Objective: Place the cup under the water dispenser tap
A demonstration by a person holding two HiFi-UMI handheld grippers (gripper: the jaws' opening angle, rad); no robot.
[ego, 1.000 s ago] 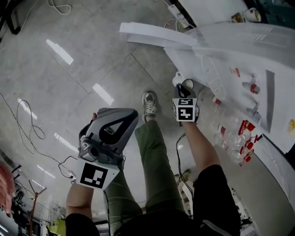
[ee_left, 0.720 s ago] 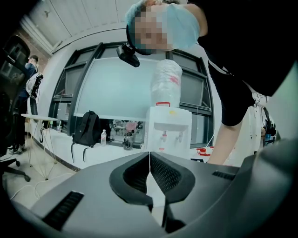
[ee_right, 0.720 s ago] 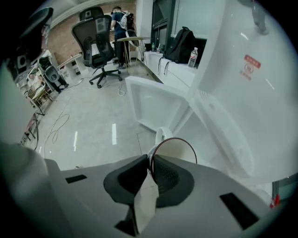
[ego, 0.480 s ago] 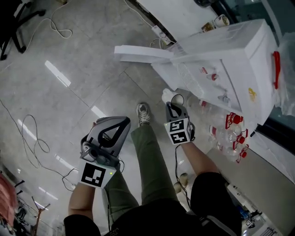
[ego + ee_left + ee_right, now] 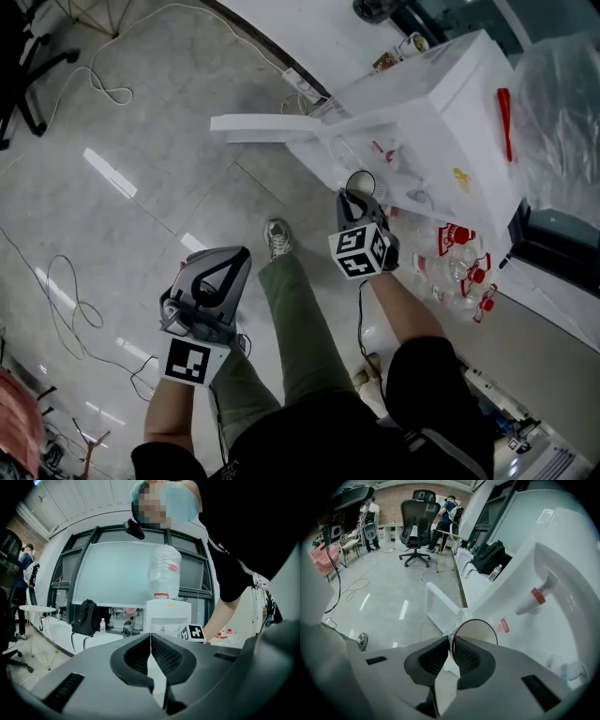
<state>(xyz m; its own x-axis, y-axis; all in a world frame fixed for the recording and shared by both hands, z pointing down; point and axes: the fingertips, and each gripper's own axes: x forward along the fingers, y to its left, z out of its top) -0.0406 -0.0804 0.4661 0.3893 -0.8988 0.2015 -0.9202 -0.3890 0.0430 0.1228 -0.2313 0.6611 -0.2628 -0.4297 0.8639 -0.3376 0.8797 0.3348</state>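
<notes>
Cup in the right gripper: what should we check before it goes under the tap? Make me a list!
1. Right gripper holds the cup: ok, jaws shut on its rim.
2. Cup mouth up: ok, the head view looks into it.
3. Cup under the red tap: not ok, the tap is higher and off to the right.
4. Space below the tap free: cannot tell, the gripper body hides it.
5. Left gripper out of the way: ok, jaws shut, holding nothing, back from the dispenser.
</notes>
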